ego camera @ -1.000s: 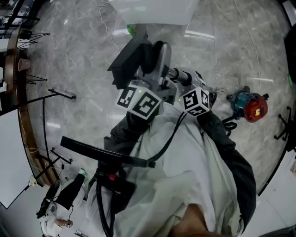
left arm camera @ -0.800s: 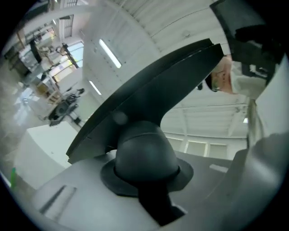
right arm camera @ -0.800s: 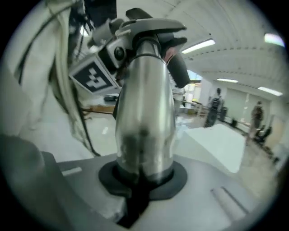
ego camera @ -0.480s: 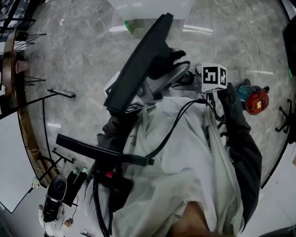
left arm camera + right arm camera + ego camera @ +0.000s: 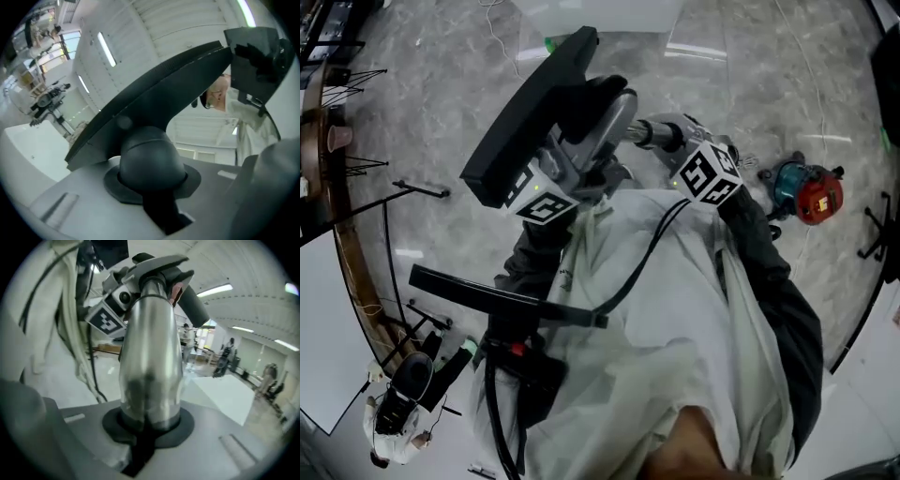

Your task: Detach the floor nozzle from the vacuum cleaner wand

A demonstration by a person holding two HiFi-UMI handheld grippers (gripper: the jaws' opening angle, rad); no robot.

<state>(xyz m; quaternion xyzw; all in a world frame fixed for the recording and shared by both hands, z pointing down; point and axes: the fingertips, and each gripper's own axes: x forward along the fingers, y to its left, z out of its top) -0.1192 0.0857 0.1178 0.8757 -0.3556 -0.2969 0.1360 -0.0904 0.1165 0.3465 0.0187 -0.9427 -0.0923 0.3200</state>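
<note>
The black floor nozzle [image 5: 530, 117] is held up off the floor, its flat plate tilted on edge. Its rounded neck [image 5: 150, 159] sits between the jaws of my left gripper [image 5: 154, 187], which is shut on it. The silver wand [image 5: 150, 366] runs from that neck, by a reddish button [image 5: 176, 291], back into my right gripper [image 5: 145, 427], shut around the tube. In the head view the left gripper [image 5: 572, 173] is below the nozzle and the right gripper [image 5: 680, 155] just right of it on the wand [image 5: 661, 133]. Nozzle and wand look joined.
A red and teal machine [image 5: 806, 202] lies on the marble floor at the right. A black bar on a stand [image 5: 502, 300] crosses below my arms. A white box [image 5: 600, 14] stands at the top, and a curved wooden table edge [image 5: 342, 216] with thin stands is at the left.
The nozzle's plate has tipped up on edge and swung to the left. The left gripper's marker cube dropped out of sight and is back below the nozzle. The right gripper shifted right, then back.
</note>
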